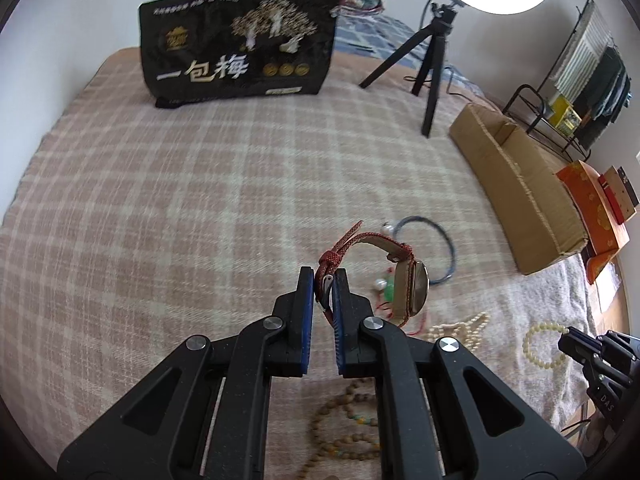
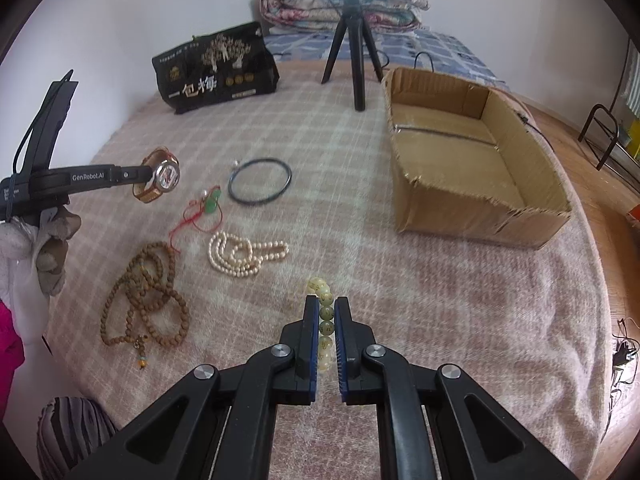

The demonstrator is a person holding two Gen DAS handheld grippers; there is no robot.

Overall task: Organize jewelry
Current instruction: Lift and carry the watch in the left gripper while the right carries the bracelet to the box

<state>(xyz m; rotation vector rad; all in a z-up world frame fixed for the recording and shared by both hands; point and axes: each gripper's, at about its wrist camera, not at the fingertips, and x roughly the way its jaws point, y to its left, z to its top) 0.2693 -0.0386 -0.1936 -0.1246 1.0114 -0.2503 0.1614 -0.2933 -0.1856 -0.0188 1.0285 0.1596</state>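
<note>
Over the checked blanket (image 2: 400,280) on the bed, the left gripper (image 1: 323,280) holds a watch (image 1: 414,290) up by its red woven strap, pinched between the blue pads, the dial hanging out to the right, clear of the bedding. Lower and nearer, the right gripper (image 2: 327,320) is clamped on a pale green bead bracelet (image 2: 325,322), beads lined up between its fingers. Spread on the blanket: a dark bangle (image 2: 260,180), a jade pendant on red cord (image 2: 210,206), a pearl necklace (image 2: 244,256), brown prayer beads (image 2: 146,300). A cardboard box (image 2: 520,184) sits well apart, right.
</note>
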